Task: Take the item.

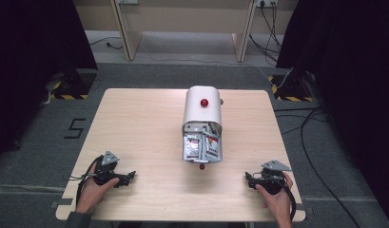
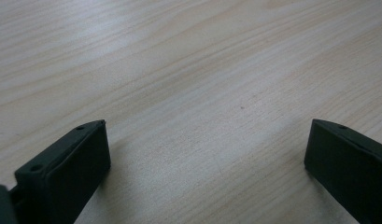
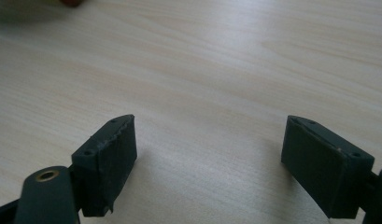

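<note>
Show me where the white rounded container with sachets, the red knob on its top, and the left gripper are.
White rounded container point(image 1: 194, 107): high view, its curved white cover.
Red knob point(image 1: 204, 102): high view, knob's centre.
Left gripper point(image 1: 131, 175): high view, midway between its fingertips.

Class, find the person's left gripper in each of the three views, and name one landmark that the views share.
High view: the left gripper sits at lower left, near the front edge.
Left gripper view: its own two black jaws rise from the bottom corners, wide apart.
Right gripper view: the jaws here belong to the right gripper.
Shared landmark: the pale wooden table top.
</note>
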`<state>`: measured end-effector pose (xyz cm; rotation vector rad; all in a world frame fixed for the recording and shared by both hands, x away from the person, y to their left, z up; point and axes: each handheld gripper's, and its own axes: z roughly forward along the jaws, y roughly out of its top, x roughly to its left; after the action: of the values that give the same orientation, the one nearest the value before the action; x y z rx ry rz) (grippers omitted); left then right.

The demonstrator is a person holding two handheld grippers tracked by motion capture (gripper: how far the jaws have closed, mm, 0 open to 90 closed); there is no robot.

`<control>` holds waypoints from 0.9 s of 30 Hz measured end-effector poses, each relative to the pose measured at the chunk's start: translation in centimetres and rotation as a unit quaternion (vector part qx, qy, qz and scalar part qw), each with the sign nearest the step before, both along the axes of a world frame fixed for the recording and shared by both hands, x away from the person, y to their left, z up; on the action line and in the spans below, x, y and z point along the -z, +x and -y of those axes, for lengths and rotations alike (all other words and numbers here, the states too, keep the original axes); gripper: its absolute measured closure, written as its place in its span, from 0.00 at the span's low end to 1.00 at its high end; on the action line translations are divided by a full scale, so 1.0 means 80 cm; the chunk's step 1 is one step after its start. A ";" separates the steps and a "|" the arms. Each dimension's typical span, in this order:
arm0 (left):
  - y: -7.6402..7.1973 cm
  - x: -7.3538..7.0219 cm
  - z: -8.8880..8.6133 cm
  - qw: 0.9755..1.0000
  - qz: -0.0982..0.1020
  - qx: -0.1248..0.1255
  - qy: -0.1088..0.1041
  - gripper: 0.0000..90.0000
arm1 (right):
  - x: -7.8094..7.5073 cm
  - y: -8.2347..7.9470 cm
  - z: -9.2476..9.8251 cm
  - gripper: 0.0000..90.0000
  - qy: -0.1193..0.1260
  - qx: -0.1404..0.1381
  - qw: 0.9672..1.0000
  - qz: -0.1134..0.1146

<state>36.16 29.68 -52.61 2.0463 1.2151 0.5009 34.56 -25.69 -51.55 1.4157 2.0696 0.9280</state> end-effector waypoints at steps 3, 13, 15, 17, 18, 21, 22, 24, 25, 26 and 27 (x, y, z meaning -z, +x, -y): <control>0.000 0.000 0.000 1.000 0.000 0.000 0.000 0.00 | -0.004 -0.002 0.001 0.22 0.012 0.008 1.000 0.011; 0.000 0.000 0.000 1.000 0.000 0.000 0.000 0.00 | -0.027 -0.014 -0.008 0.25 0.018 0.002 0.998 0.056; 0.000 0.000 0.000 1.000 0.000 0.000 0.000 0.00 | -0.034 -0.016 -0.010 0.26 0.021 0.000 0.998 0.063; 0.000 0.000 0.000 1.000 0.000 0.000 0.000 0.00 | -0.040 -0.019 -0.013 0.27 0.025 -0.001 0.997 0.069; 0.000 0.000 0.000 1.000 0.000 0.000 0.000 0.00 | -0.044 -0.021 -0.015 0.27 0.024 -0.005 0.997 0.072; 0.000 0.000 0.000 1.000 0.000 0.000 0.000 0.00 | -0.052 -0.026 -0.021 0.28 0.025 -0.009 0.997 0.075; 0.000 0.000 0.000 1.000 0.000 0.000 0.000 0.00 | -0.054 -0.026 -0.023 0.28 0.024 -0.012 0.997 0.077; 0.000 0.000 0.000 1.000 0.000 0.001 0.001 0.00 | -0.060 -0.029 -0.026 0.28 0.026 -0.015 0.996 0.081; 0.000 0.000 0.000 1.000 0.000 0.001 0.001 0.00 | -0.064 -0.031 -0.028 0.29 0.025 -0.018 0.996 0.084; 0.000 0.000 0.000 1.000 0.000 0.001 0.001 0.00 | -0.068 -0.033 -0.031 0.29 0.028 -0.019 0.996 0.084; 0.000 0.000 0.000 1.000 0.000 0.001 0.001 0.00 | -0.070 -0.034 -0.032 0.29 0.026 -0.021 0.996 0.086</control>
<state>36.16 29.69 -52.61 2.0481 1.2140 0.5013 31.86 -23.13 -45.92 1.2740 1.9675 1.0894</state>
